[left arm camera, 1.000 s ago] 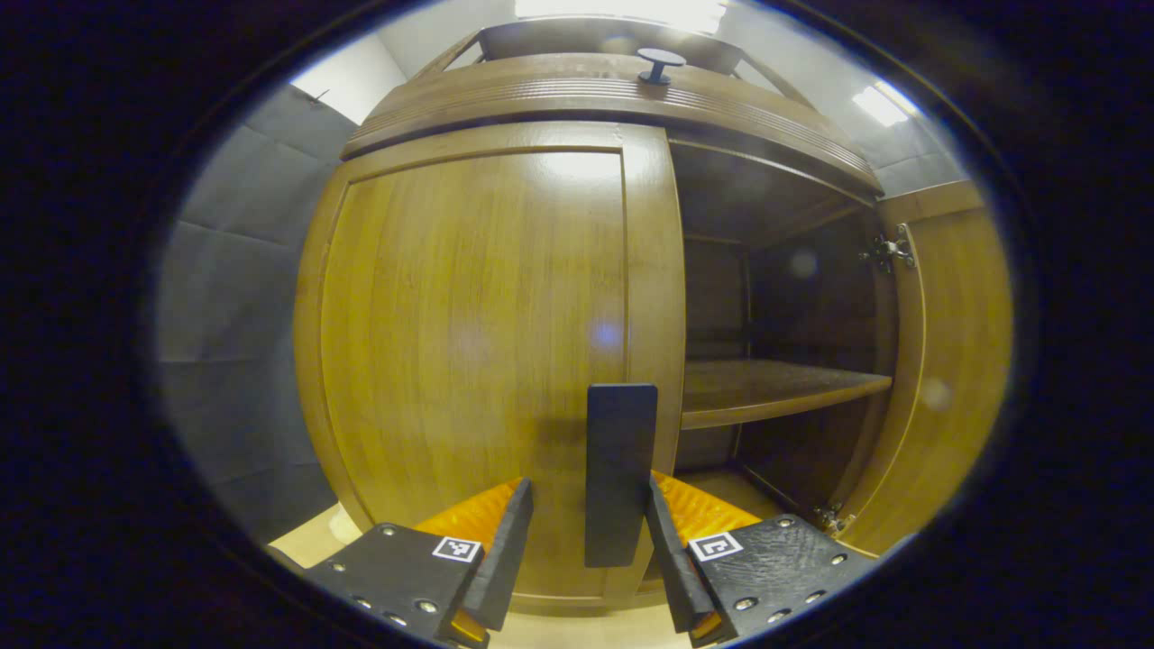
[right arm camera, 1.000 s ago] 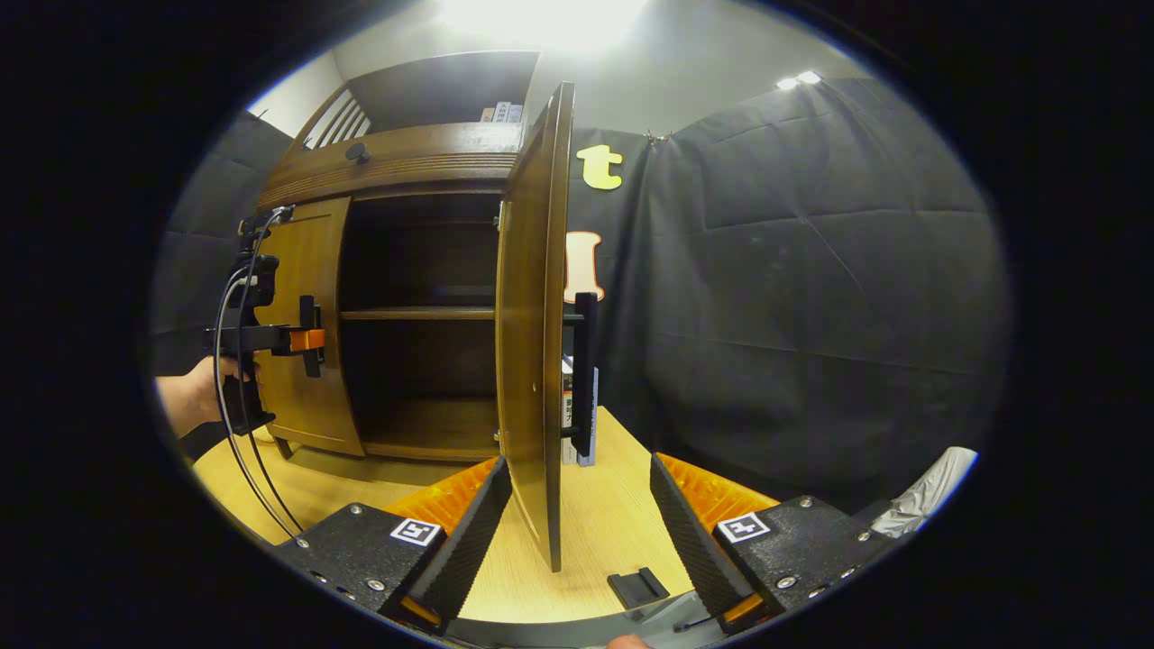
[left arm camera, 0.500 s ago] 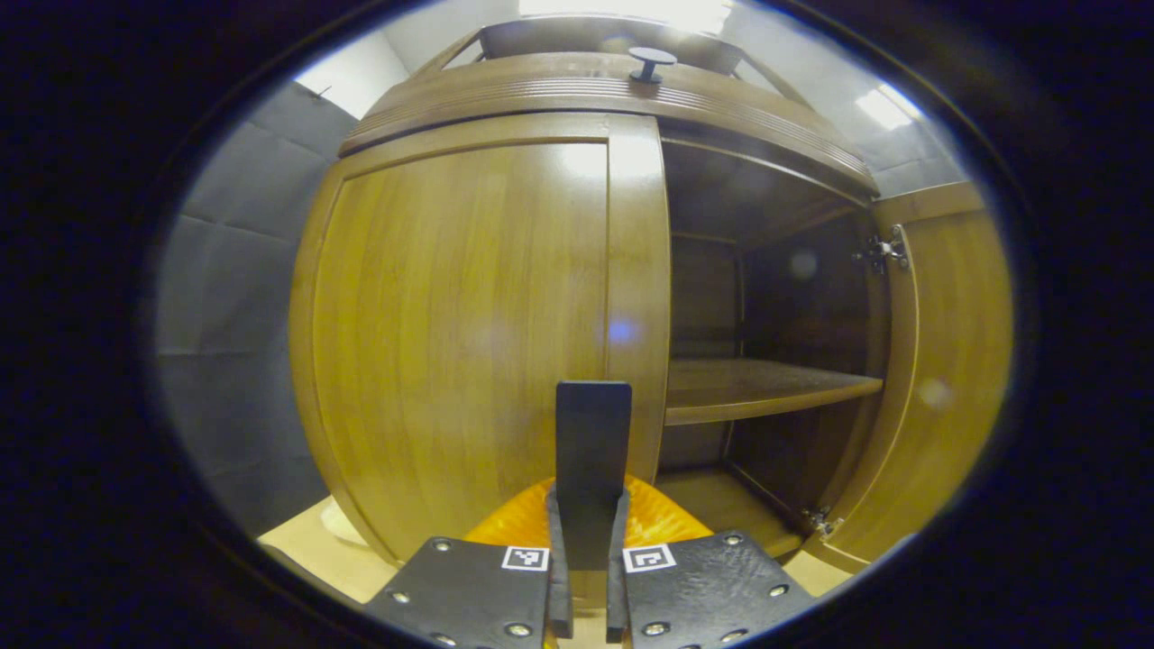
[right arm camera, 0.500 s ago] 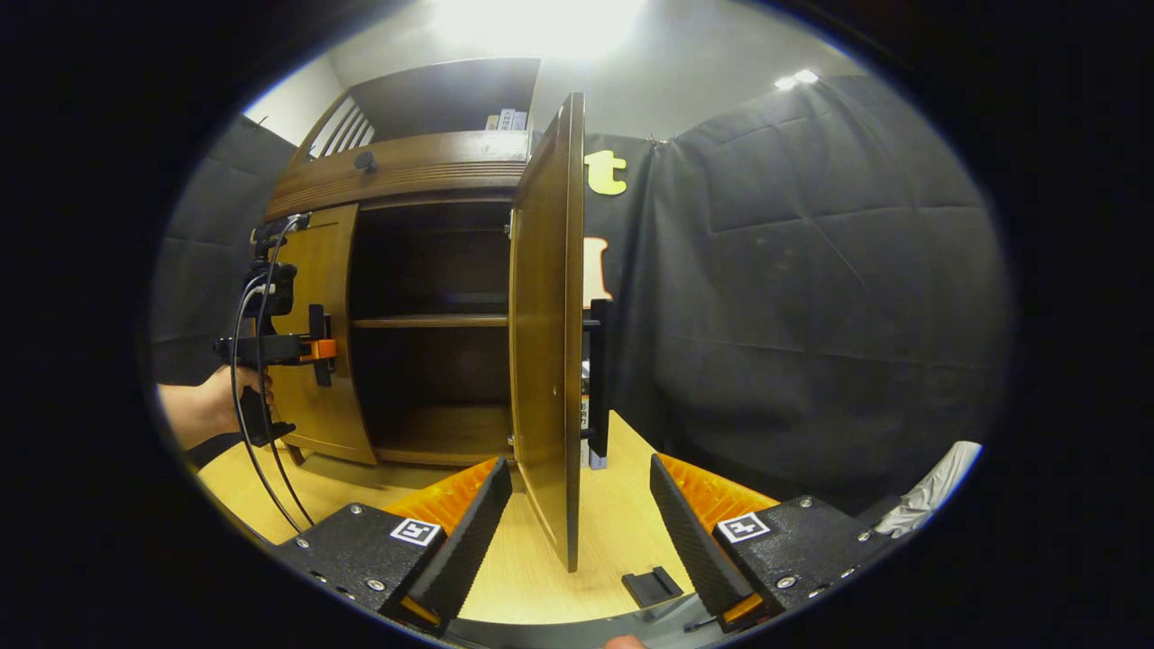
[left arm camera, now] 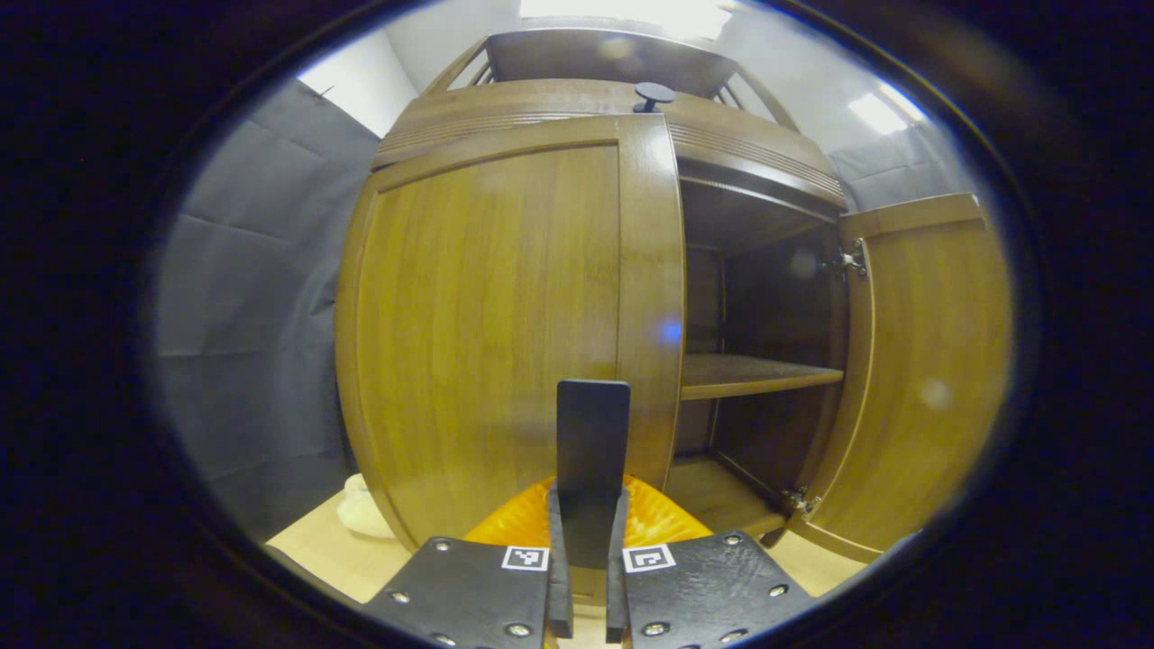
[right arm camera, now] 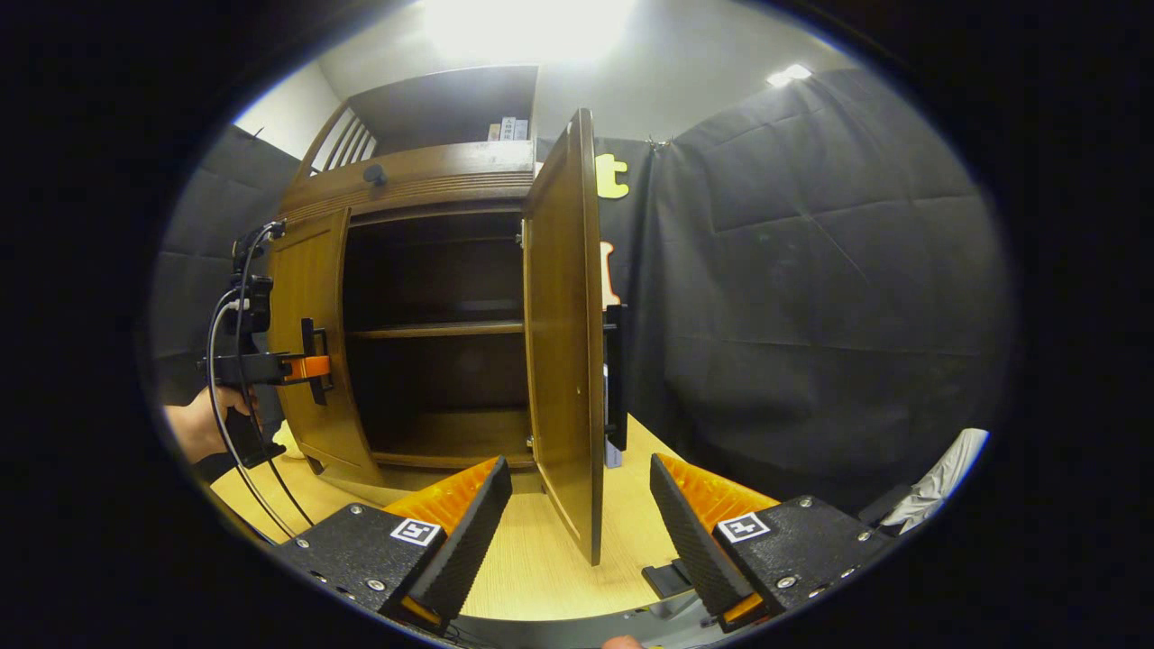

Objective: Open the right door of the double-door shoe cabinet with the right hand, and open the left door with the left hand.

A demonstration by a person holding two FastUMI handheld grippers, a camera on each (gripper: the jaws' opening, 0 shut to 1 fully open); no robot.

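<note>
Both doors [left arm camera: 505, 333] [right arm camera: 563, 333] ajar, unobstructed.

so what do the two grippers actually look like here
Each gripper has a dark textured plate per side, fastened with silver screws and carrying a small square black-and-white marker, seen on the left gripper and right gripper. Ribbed orange pieces sit behind the fingers. From the right gripper view, the left gripper is a black frame with an orange block, black cables looping down, held by a bare hand.
</note>
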